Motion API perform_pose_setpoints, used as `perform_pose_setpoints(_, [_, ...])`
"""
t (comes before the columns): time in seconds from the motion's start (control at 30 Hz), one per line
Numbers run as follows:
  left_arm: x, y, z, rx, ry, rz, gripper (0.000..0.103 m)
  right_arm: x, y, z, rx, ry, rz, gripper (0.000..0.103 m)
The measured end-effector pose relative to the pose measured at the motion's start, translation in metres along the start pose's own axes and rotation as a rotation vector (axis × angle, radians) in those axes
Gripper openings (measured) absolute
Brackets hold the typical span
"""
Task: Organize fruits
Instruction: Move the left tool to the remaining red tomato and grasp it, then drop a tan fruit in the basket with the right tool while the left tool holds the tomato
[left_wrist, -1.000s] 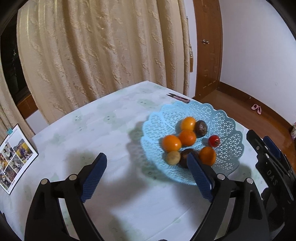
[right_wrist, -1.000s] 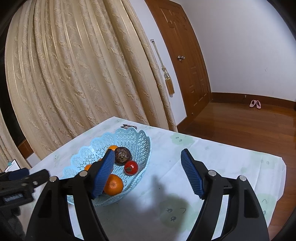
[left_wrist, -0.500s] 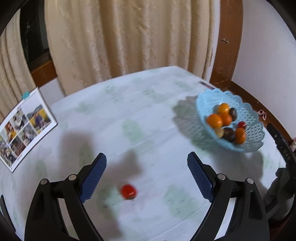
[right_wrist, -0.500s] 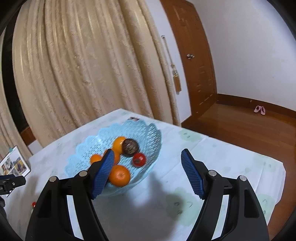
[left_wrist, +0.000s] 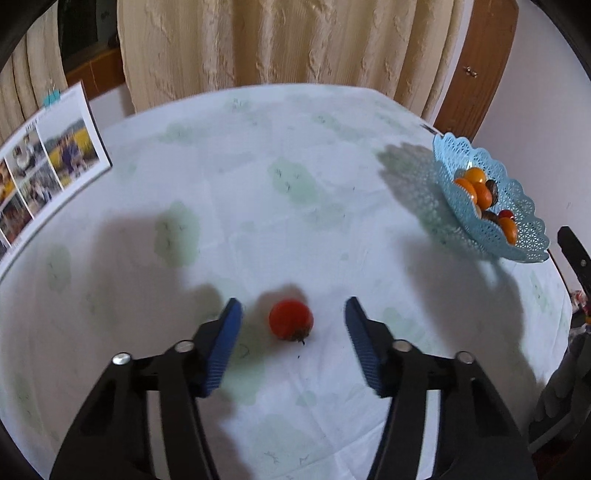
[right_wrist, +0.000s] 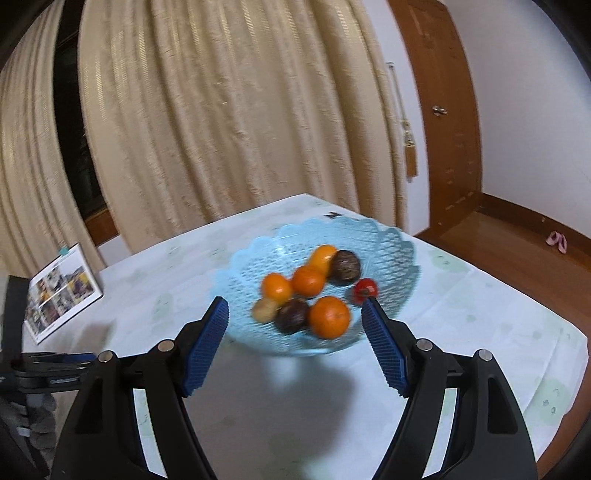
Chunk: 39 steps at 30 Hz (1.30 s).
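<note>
A small red tomato (left_wrist: 290, 319) lies on the white tablecloth (left_wrist: 258, 206). My left gripper (left_wrist: 292, 309) is open, its blue pads on either side of the tomato without touching it. A light blue lattice basket (left_wrist: 524, 236) sits at the right table edge and holds several oranges, dark fruits and a red tomato. In the right wrist view the basket (right_wrist: 399, 251) is straight ahead, with an orange (right_wrist: 328, 316) and a red tomato (right_wrist: 365, 290) in it. My right gripper (right_wrist: 295, 308) is open and empty, just in front of the basket.
A photo calendar (left_wrist: 40, 166) stands at the table's left edge and also shows in the right wrist view (right_wrist: 61, 288). Cream curtains (right_wrist: 229, 122) hang behind the table. A wooden door (right_wrist: 439, 110) and wood floor lie to the right.
My left gripper swung left from the basket and closed in on the red tomato, which now sits between its pads. My right gripper turned toward the basket, now centred ahead.
</note>
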<state>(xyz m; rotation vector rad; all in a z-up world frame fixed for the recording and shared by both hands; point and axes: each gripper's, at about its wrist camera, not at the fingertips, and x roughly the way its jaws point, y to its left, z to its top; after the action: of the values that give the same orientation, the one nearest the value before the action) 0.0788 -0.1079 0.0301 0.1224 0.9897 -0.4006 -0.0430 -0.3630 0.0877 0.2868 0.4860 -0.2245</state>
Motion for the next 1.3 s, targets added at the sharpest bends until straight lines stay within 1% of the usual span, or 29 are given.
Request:
perform_pose_setpoints(0.13, [0.007, 0.001, -0.005, -0.004, 0.006, -0.006, 0.04, -0.002, 0.017, -0.003, -0.039, 0.017, 0.04, 0.076])
perform_pose_setpoints(0.17, [0.006, 0.001, -0.004, -0.004, 0.006, -0.008, 0.033, -0.002, 0.021, -0.004, -0.048, 0.021, 0.048, 0.076])
perform_pose_setpoints(0.23, [0.008, 0.002, -0.006, -0.007, 0.004, -0.008, 0.028, -0.002, 0.027, -0.007, -0.061, 0.03, 0.063, 0.076])
perform_pose_setpoints(0.43, [0.004, 0.008, -0.004, -0.02, -0.022, -0.004, 0.028, 0.001, 0.04, -0.014, -0.07, 0.08, 0.12, 0.076])
perform_pose_setpoints(0.57, [-0.015, 0.014, 0.001, -0.034, -0.076, 0.009, 0.028, 0.0, 0.051, -0.018, -0.076, 0.121, 0.185, 0.076])
perform_pose_setpoints(0.67, [-0.033, 0.017, 0.005, -0.043, -0.127, 0.031, 0.028, -0.003, 0.07, -0.024, -0.112, 0.173, 0.283, 0.076])
perform_pose_setpoints(0.7, [-0.039, 0.019, 0.007, -0.047, -0.147, 0.037, 0.028, -0.004, 0.08, -0.029, -0.133, 0.203, 0.334, 0.076])
perform_pose_setpoints(0.8, [-0.054, 0.024, 0.011, -0.062, -0.187, 0.05, 0.028, -0.006, 0.105, -0.041, -0.189, 0.275, 0.449, 0.076])
perform_pose_setpoints(0.9, [-0.069, 0.03, 0.013, -0.077, -0.222, 0.069, 0.028, -0.007, 0.13, -0.057, -0.241, 0.354, 0.548, 0.076])
perform_pose_setpoints(1.07, [-0.087, 0.038, 0.016, -0.096, -0.267, 0.081, 0.028, -0.005, 0.165, -0.085, -0.334, 0.471, 0.644, 0.076])
perform_pose_setpoints(1.17, [-0.094, 0.041, 0.016, -0.104, -0.284, 0.083, 0.028, -0.004, 0.18, -0.096, -0.377, 0.516, 0.671, 0.065])
perform_pose_setpoints(1.23, [-0.096, 0.041, 0.016, -0.107, -0.289, 0.083, 0.028, -0.003, 0.19, -0.102, -0.418, 0.545, 0.679, 0.054])
perform_pose_setpoints(1.27, [-0.097, 0.042, 0.016, -0.108, -0.291, 0.083, 0.028, -0.002, 0.193, -0.105, -0.437, 0.555, 0.679, 0.051])
perform_pose_setpoints(1.3, [-0.097, 0.043, 0.016, -0.11, -0.291, 0.083, 0.028, -0.002, 0.196, -0.109, -0.455, 0.563, 0.677, 0.045])
